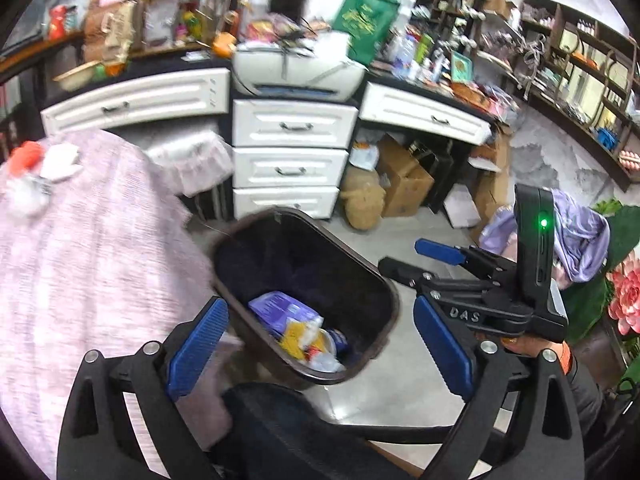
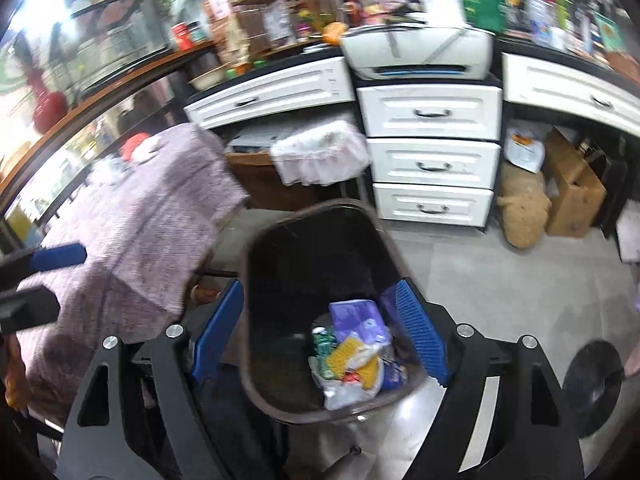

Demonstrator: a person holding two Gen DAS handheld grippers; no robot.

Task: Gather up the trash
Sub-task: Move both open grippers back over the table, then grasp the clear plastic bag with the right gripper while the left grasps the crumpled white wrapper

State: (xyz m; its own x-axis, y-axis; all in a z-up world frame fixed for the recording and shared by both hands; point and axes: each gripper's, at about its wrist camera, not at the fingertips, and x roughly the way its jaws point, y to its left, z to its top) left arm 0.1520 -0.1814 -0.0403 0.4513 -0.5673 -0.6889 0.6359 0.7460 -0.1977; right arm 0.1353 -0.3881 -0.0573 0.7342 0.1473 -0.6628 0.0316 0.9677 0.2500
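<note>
A dark brown trash bin (image 1: 384,280) stands on the floor beside the table; it also shows in the right wrist view (image 2: 256,240). Inside lie purple, yellow and white wrappers (image 1: 296,328), also seen from the right wrist (image 2: 356,348). My left gripper (image 1: 320,344) is open and empty above the bin. My right gripper (image 2: 320,336) is open and empty above the bin too; it shows in the left wrist view (image 1: 428,268) at the right. An orange and white pile of trash (image 1: 40,168) lies on the table's far left.
A table with a pink cloth (image 1: 88,264) is at the left. White drawers (image 1: 288,160) and a printer (image 1: 296,68) stand behind the bin. Cardboard boxes (image 1: 404,180) and a sack sit under the counter. A black chair (image 1: 280,432) is below the grippers.
</note>
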